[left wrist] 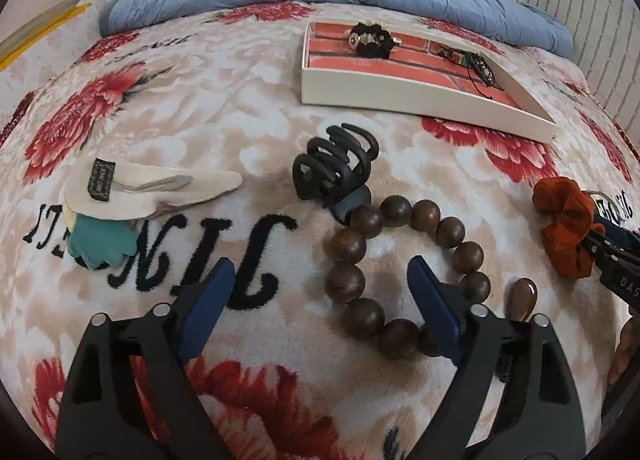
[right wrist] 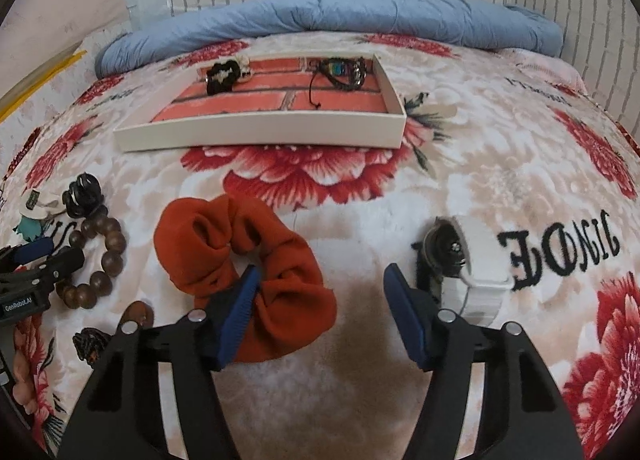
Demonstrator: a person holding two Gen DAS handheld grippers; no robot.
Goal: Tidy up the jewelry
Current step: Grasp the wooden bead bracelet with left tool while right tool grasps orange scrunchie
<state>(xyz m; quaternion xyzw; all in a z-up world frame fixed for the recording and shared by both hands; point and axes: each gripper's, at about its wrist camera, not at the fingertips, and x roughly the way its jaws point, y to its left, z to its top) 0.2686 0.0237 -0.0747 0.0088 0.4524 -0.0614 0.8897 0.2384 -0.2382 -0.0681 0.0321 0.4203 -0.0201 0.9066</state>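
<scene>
On the floral blanket (right wrist: 460,164), your left gripper (left wrist: 320,280) stands open, one finger inside the bead bracelet (left wrist: 404,272), gripping nothing. Your right gripper (right wrist: 320,288) is open too, its left finger touching the orange scrunchie (right wrist: 248,256). The tray (right wrist: 260,134) sits toward the blanket's far edge.

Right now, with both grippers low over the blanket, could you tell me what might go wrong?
1. The left gripper has one finger inside the wooden bead bracelet, whose beads touch the black claw clip; lifting may drag it along.
2. The right gripper straddles only the orange scrunchie's edge; soft fabric may slip.
</scene>
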